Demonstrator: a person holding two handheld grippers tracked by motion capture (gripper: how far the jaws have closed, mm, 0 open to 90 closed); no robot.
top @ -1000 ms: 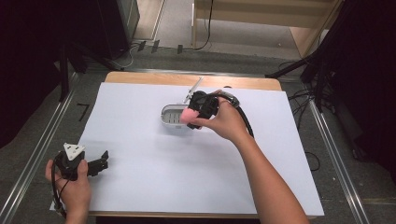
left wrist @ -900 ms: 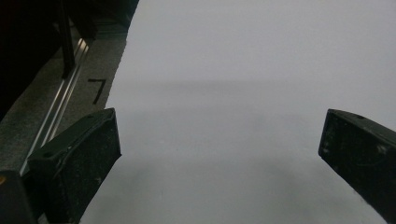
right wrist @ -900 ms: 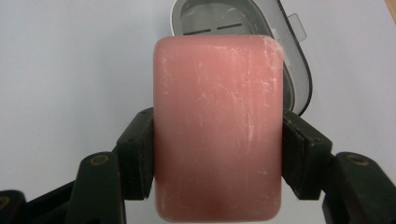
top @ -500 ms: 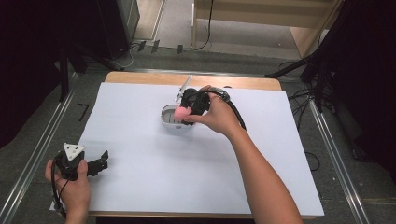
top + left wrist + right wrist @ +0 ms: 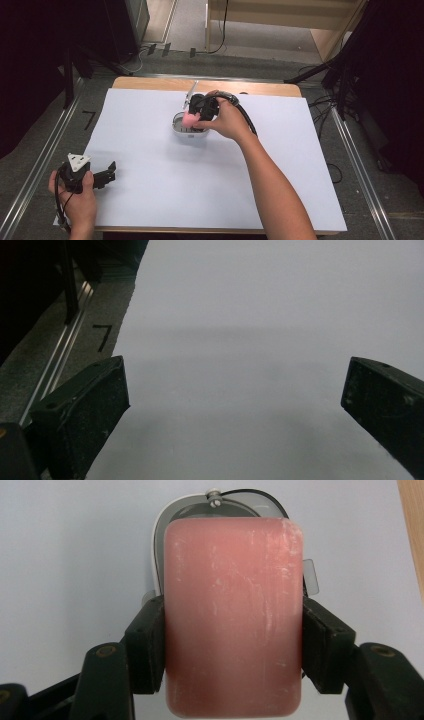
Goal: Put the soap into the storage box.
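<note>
A pink soap bar (image 5: 234, 615) is clamped between the jaws of my right gripper (image 5: 232, 645), which is shut on it. In the high view that gripper (image 5: 192, 119) holds the pink bar (image 5: 190, 120) just above a small white and grey oval dish (image 5: 188, 132) near the table's middle back. The dish (image 5: 159, 545) shows behind the bar in the right gripper view, mostly hidden by it. My left gripper (image 5: 111, 172) rests open at the table's front left corner, with nothing between its jaws (image 5: 235, 405) but white paper.
White paper (image 5: 150, 190) covers the wooden table (image 5: 150, 83). A thin metal rod (image 5: 190, 93) leans up behind the dish. A metal rail (image 5: 35, 175) runs along the floor at the left, and cables lie on the floor at the right.
My right gripper has carried the pink bar leftward and down, from beside the dish to right over it. The left gripper has stayed put.
</note>
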